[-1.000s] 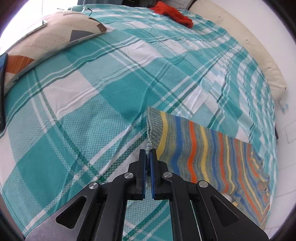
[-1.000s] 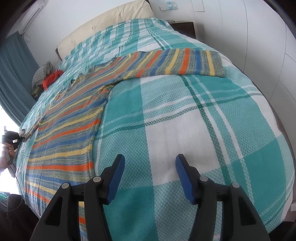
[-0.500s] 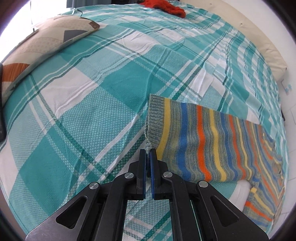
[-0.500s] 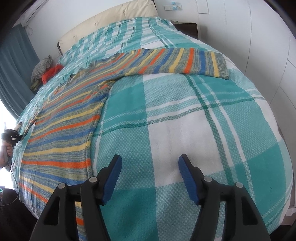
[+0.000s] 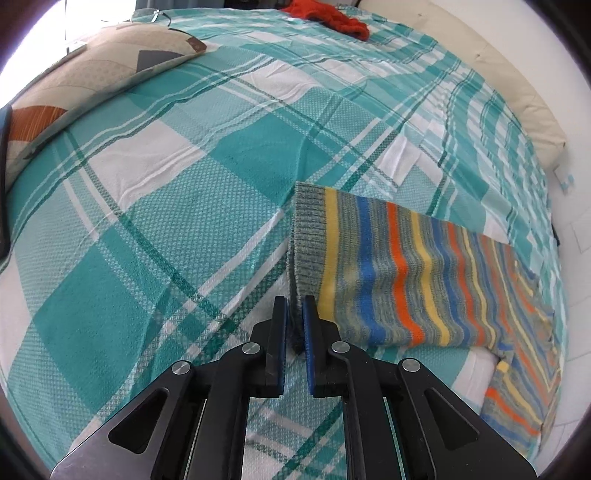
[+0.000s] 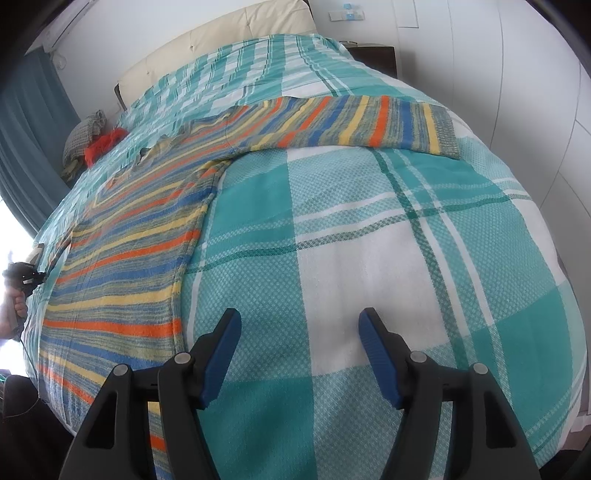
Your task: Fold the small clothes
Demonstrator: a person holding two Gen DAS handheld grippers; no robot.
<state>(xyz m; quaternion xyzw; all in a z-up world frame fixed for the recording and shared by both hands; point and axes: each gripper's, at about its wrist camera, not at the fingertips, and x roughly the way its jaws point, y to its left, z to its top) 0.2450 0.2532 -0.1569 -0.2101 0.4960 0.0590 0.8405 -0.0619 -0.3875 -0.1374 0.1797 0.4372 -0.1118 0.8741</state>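
Note:
A striped knit sweater (image 6: 125, 243) in orange, blue, yellow and grey lies flat on the bed with both sleeves spread out. My left gripper (image 5: 294, 321) is shut on the grey ribbed cuff (image 5: 306, 236) of one sleeve (image 5: 399, 280), with a small gap between its pads. In the right wrist view the other sleeve (image 6: 347, 122) stretches across the far part of the bed. My right gripper (image 6: 299, 354) is open and empty above the bedspread, to the right of the sweater's side edge. The left gripper shows small at the left edge of the right wrist view (image 6: 22, 277).
The bed is covered by a teal and white plaid bedspread (image 5: 177, 206). A patterned pillow (image 5: 85, 85) lies at the far left. A red garment (image 5: 332, 14) lies at the far end. A cream headboard (image 6: 221, 37) and white cabinet doors (image 6: 517, 74) border the bed.
My left gripper has pulled the sleeve cuff outward, so more of the sleeve lies spread. Its pads stand slightly wider apart. The right gripper has shifted little and stays open.

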